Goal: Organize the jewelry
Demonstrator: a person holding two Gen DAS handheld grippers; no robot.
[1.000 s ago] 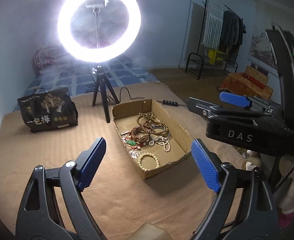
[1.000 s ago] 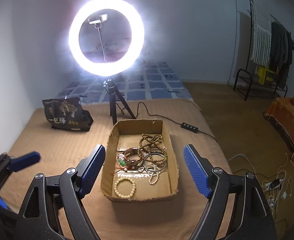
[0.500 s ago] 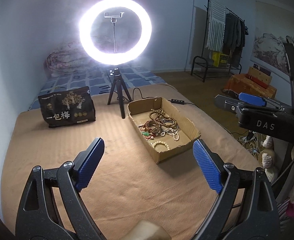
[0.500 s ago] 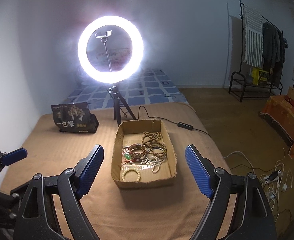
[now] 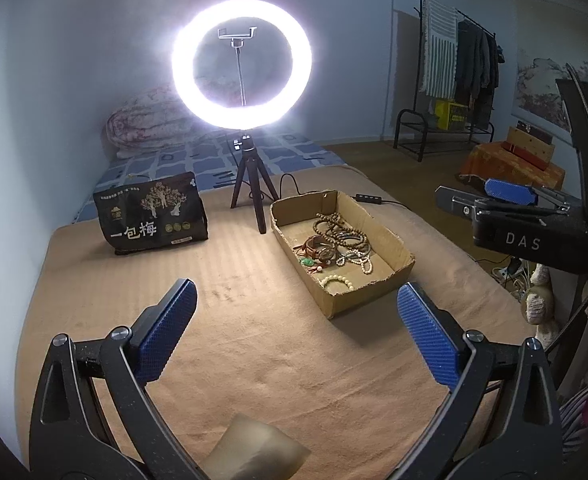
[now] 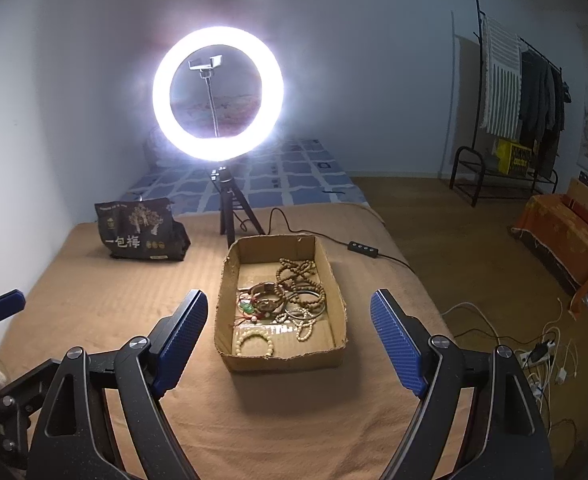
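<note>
Cardboard tray (image 6: 336,280) of beads near blanket's right edge, bare blanket (tan) before both grippers, jaws apart, empty

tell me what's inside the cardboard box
The cardboard box holds a tangle of jewelry: brown bead strands, a cream bead bracelet, a green pendant and bangles. Whatever lies under the tangle is hidden.

Matt cardboard box (image 6: 282,358), ribbed tan cloth blanket (image 6: 106,296), glossy beads (image 6: 294,276)

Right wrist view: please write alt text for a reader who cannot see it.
An open cardboard tray of bead bracelets lies on a tan blanket, between the open right tool. Behind stand a lit ring light and a black bag.
</note>
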